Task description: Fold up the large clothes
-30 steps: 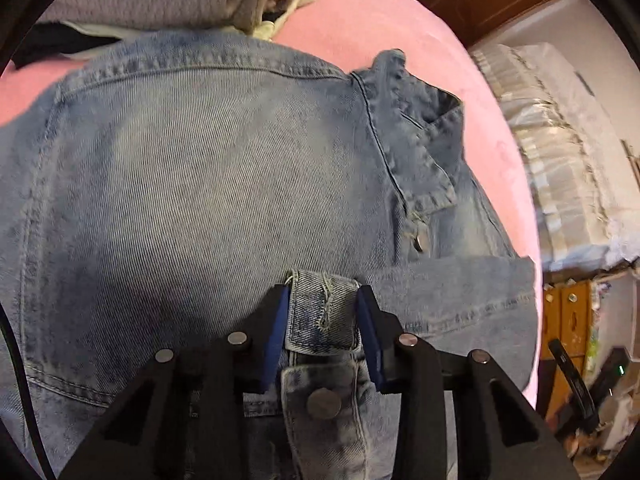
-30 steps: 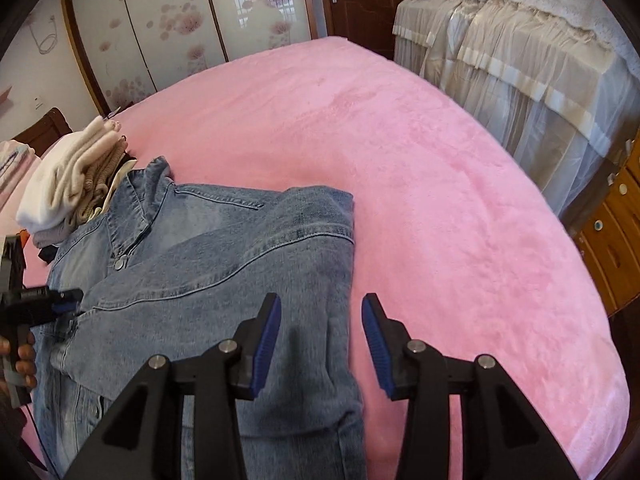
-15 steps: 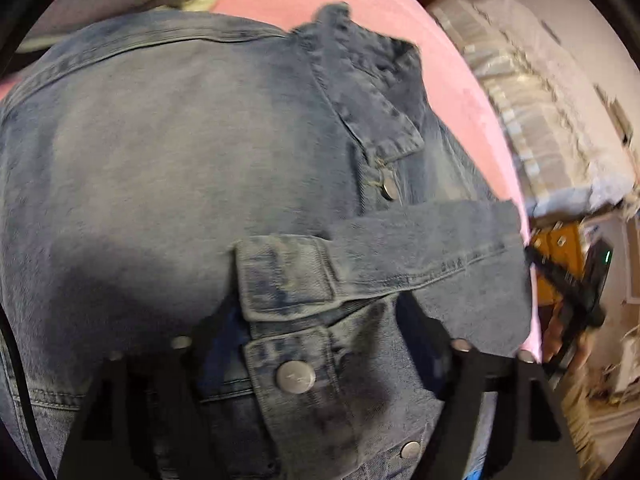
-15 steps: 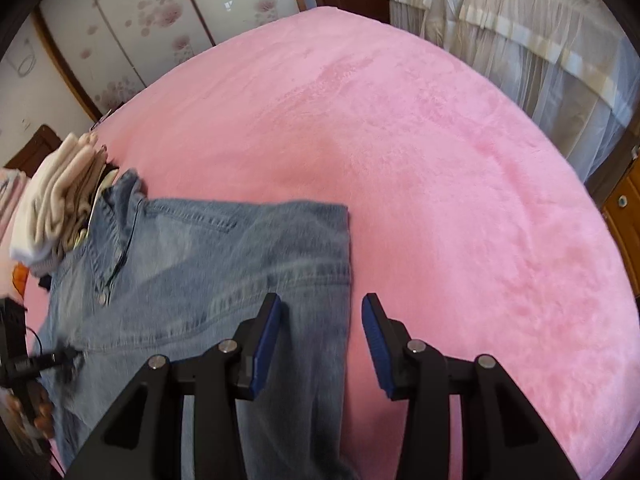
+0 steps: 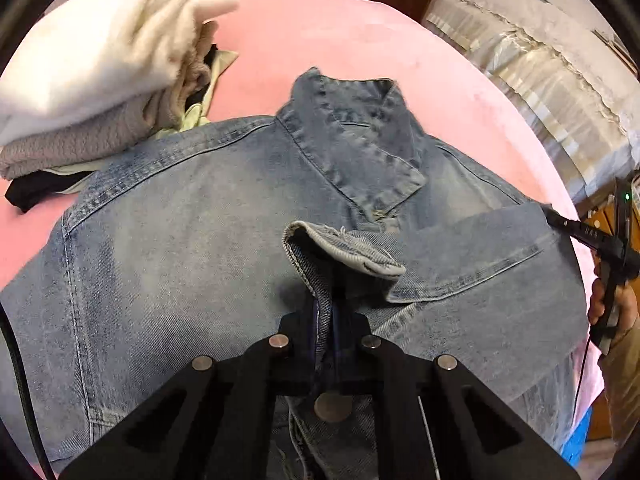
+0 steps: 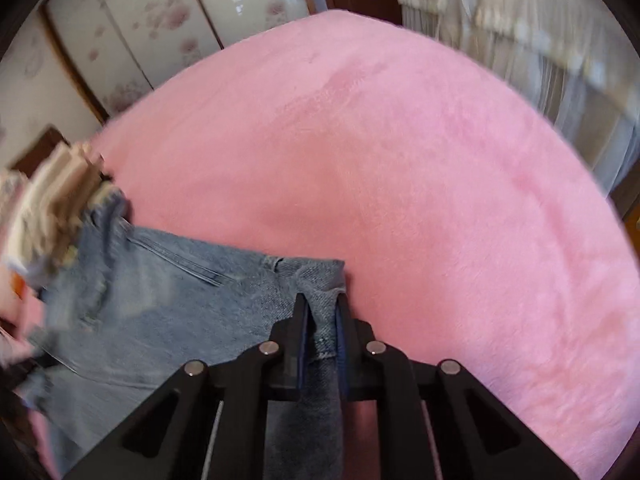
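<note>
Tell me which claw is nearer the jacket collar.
Left. The left claw pinches a cuff just below the collar; the right claw grips the jacket's far edge.

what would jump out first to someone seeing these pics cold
A faded blue denim jacket lies spread across a bright pink blanket, filling most of the left wrist view. Both claws are pinched on it: the left claw on a cuffed edge near the collar, the right claw on its edge by the bare pink. At the far left, beside the jacket, sits a stack of folded clothes, white on top.
</note>
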Demonstrator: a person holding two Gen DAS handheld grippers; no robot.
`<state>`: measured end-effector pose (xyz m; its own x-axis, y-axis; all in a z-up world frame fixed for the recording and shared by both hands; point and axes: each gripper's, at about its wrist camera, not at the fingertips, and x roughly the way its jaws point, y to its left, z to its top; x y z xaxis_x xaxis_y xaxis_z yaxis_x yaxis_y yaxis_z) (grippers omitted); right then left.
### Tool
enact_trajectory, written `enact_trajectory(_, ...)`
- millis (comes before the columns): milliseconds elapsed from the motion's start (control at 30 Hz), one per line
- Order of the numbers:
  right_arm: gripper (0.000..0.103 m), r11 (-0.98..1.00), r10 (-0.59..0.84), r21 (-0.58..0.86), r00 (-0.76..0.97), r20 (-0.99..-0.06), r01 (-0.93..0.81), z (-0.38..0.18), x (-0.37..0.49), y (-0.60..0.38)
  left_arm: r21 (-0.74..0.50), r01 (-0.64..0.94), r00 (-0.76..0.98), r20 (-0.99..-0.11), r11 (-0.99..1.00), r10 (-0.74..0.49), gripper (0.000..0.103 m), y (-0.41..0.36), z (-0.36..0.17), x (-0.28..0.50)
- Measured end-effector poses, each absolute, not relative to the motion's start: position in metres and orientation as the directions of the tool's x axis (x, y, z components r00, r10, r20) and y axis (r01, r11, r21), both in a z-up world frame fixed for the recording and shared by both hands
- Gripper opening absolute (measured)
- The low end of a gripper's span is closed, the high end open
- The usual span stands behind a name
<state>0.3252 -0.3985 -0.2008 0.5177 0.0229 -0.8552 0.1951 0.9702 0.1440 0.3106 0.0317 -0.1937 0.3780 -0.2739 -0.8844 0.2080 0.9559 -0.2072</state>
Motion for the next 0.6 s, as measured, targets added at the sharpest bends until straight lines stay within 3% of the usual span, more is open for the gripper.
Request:
enact_trajectory(100, 0.014, 0.983, -0.056, 0.038, 0.486, -0.872, 0.181, -0.211, 0.329, -0.389, -0.165, 0.195, 0.333, -0.916, 0.967, -0.224, 0.004, 0.029, -0.221, 0.31)
enact_trajectory(233, 0.018, 0.973, -0.054, 0.068, 0.499, -0.865, 0.223, -0.182, 0.318, -0.392, -0.164, 0.187, 0.329, -0.919, 0.969, -0.219, 0.01, 0.03, -0.21, 0.306)
enact_trajectory(367, 0.021, 0.979, -0.027, 0.099, 0.588, -0.808, 0.181, -0.139, 0.28, -0.382, -0.082, 0.179, 0.383, -0.912, 0.98, -0.146, 0.012, 0.043, -0.179, 0.286)
enact_trajectory(500, 0.021, 0.995, -0.029, 0.034, 0.609, -0.793, 0.092, -0.125, 0.243, -0.335, -0.152, 0.202, 0.474, -0.849, 0.967, -0.233, 0.017, 0.036, -0.14, 0.259)
enact_trajectory(600, 0.021, 0.999, 0.041, 0.046, 0.602, -0.797, -0.007, -0.134, 0.231, -0.289, -0.239, 0.217, 0.459, -0.831, 0.946, -0.315, 0.017, 0.003, -0.145, 0.249)
